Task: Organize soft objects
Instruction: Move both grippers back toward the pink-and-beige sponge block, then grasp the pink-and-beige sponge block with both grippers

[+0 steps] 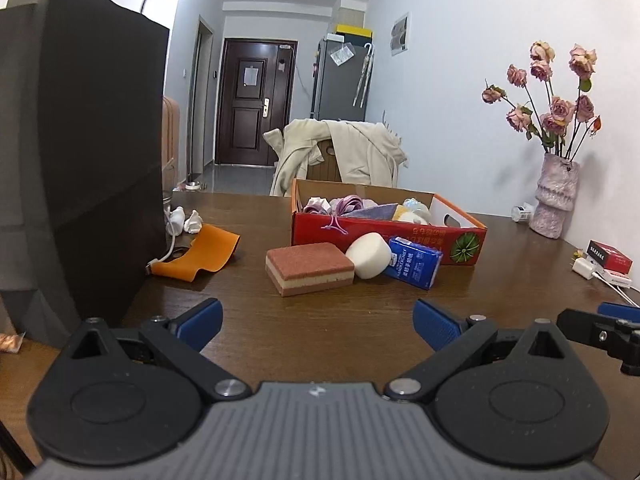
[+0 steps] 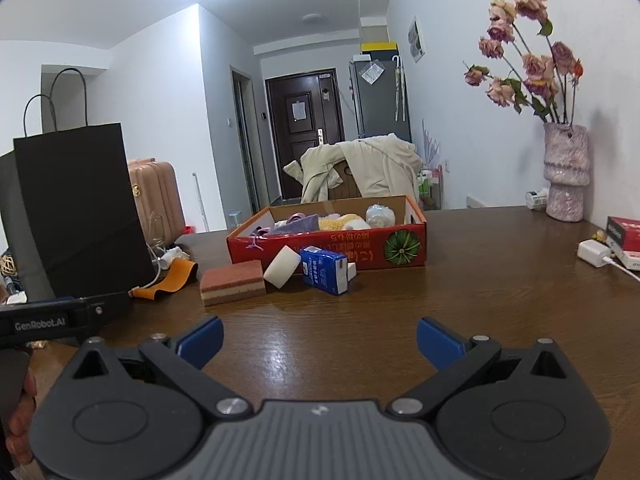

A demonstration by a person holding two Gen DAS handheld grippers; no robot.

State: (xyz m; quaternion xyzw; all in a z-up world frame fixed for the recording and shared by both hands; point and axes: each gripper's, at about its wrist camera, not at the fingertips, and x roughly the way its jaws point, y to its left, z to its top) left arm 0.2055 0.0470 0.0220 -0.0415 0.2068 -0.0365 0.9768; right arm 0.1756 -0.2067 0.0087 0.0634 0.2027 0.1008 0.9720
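A red cardboard box (image 1: pixel 384 238) (image 2: pixel 332 246) stands on the brown table and holds several soft items. In front of it lie a pink layered sponge (image 1: pixel 309 268) (image 2: pixel 233 282), a white round sponge (image 1: pixel 369 255) (image 2: pixel 282 266) and a blue tissue pack (image 1: pixel 416 262) (image 2: pixel 324 270). An orange cloth (image 1: pixel 198 254) (image 2: pixel 168 278) lies to their left. My left gripper (image 1: pixel 318 326) is open and empty, well short of the sponges. My right gripper (image 2: pixel 320 342) is open and empty, also short of them.
A tall black paper bag (image 1: pixel 80 160) (image 2: pixel 76 208) stands at the left. A pink vase of dried roses (image 1: pixel 554 196) (image 2: pixel 566 172) stands by the right wall. A white charger and red boxes (image 2: pixel 616 240) lie at the right edge. A draped chair (image 1: pixel 340 152) stands behind the table.
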